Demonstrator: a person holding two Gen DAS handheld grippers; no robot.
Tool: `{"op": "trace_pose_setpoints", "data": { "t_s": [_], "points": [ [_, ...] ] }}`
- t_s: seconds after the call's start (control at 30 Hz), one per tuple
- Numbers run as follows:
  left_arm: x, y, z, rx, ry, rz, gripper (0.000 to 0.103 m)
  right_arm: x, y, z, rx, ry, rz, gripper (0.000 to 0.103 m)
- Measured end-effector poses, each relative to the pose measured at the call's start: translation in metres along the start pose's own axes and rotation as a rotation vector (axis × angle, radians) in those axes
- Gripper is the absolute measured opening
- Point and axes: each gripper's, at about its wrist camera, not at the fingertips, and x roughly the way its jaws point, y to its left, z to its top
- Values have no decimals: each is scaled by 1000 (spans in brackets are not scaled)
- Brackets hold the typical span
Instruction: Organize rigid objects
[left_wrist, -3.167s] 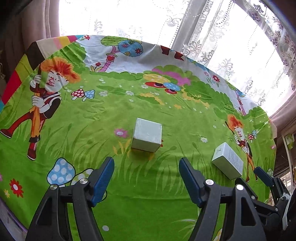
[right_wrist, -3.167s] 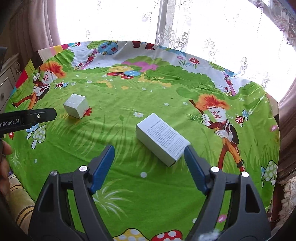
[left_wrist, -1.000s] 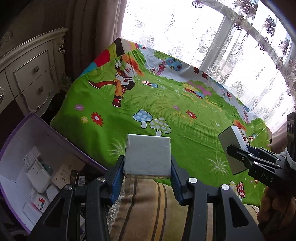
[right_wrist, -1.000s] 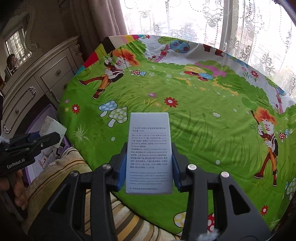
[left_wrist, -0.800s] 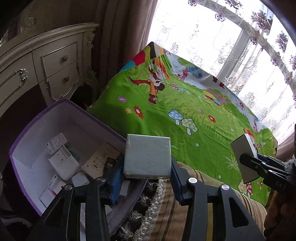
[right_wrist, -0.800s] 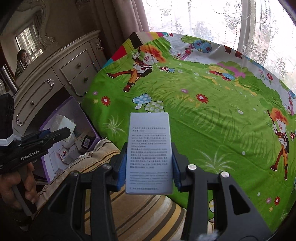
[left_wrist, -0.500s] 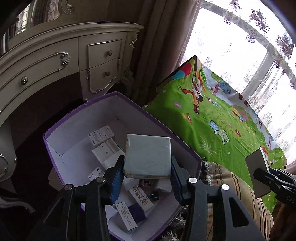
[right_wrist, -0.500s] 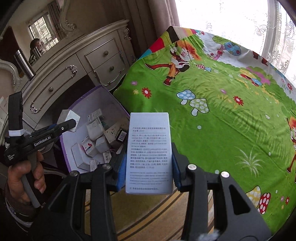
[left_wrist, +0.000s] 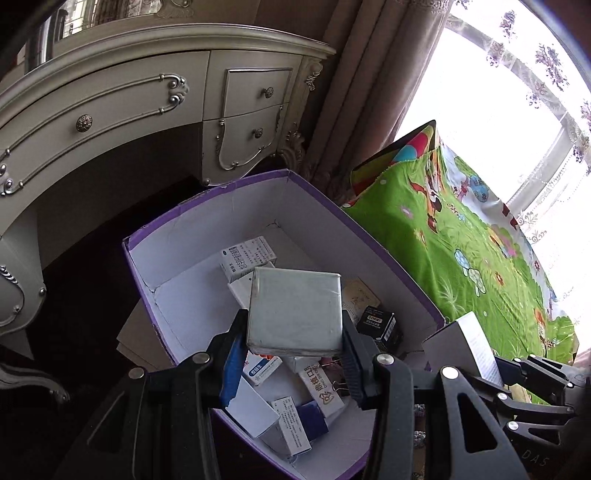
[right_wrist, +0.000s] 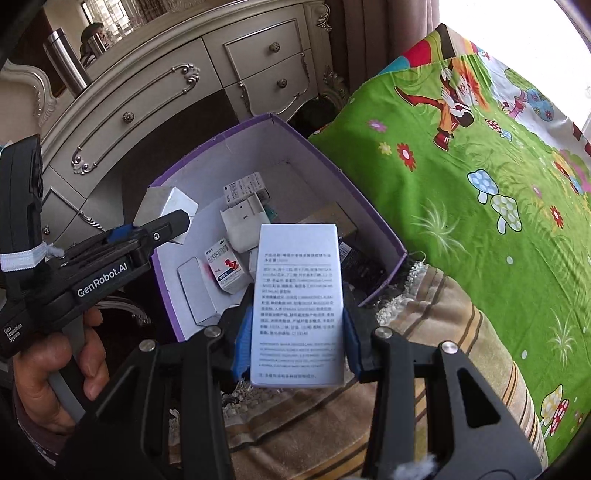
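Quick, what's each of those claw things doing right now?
Left gripper: shut on a square box.
Right gripper: shut on a printed box.

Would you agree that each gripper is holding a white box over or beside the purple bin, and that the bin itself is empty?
Not quite: the purple bin is not empty; the left wrist view shows several small cartons lying in it. The rest stands: the left gripper holds a squarish white box and the right gripper a taller printed box.
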Motion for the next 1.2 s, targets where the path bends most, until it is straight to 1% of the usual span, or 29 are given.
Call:
{"op": "trace_pose_setpoints", "data": {
  "t_s": [0.1,0.27,0.43,0.83,0.9,0.93,0.97,1.07,1.1,1.13,1.17,1.2],
  "points": [
    [2,4,-2,-7,8,6,47,8,7,-1,-15,16,-11,45],
    [3,7,-4,-12,16,20,47,13,10,-1,-22,15,-24,45],
    [0,4,-3,6,9,40,47,20,11,-1,-23,24,-37,46],
    [-2,1,-2,18,29,80,48,23,12,1,-29,18,-39,46],
    [-4,-2,-3,24,32,90,51,23,11,0,-25,18,-34,47],
    [-5,-3,-3,28,33,92,53,22,10,0,-22,16,-34,51],
    [-6,-4,-4,30,35,95,54,21,9,0,-18,11,-35,57],
    [-9,-9,-7,41,53,94,61,15,5,-2,-3,-13,-43,68],
    [-11,-11,-9,49,53,106,65,13,4,-3,0,-18,-51,69],
    [-14,-14,-10,56,55,119,71,10,1,-4,4,-25,-60,70],
    [-16,-17,-11,57,66,126,75,5,-1,-6,9,-35,-66,70],
    [-18,-20,-13,60,75,128,81,0,-5,-9,18,-47,-70,71]
  ]
}}
